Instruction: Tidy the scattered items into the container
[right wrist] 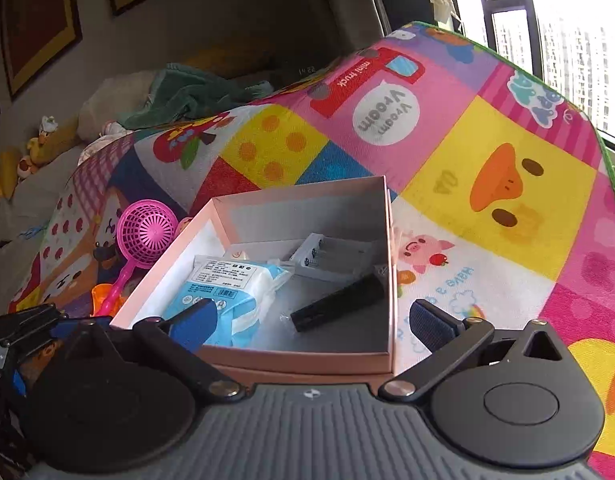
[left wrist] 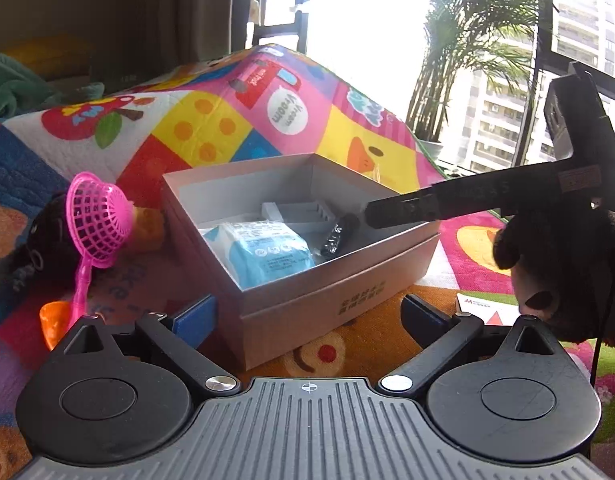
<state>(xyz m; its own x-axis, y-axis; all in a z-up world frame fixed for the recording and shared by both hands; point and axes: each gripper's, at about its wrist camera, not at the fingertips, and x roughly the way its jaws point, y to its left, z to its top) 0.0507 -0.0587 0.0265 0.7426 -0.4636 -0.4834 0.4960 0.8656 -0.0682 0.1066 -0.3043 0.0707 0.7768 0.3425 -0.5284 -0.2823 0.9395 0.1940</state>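
The left tool (left wrist: pixel 307 312) is standing released, its blue pads spread wide with nothing between them, just short of the near wall of the open grey box (left wrist: pixel 339 304). The right tool (right wrist: pixel 313 322) is likewise gaping empty over the box's near rim. The box is sitting on a colourful play mat (right wrist: pixel 487 152). Inside it, a blue-and-white wipes pack (left wrist: pixel 263 250) is lying at the near left, a black stick-shaped item (right wrist: pixel 339 306) is resting to its right, and a pale tray (right wrist: pixel 331 254) is lying toward the far wall. A pink toy strainer (left wrist: pixel 97 224) is still lying outside, left of the box, leaning on what may be a dark plush toy (left wrist: pixel 47 236); the view there is poor. A gloved hand (left wrist: pixel 563 264) is showing at the right.
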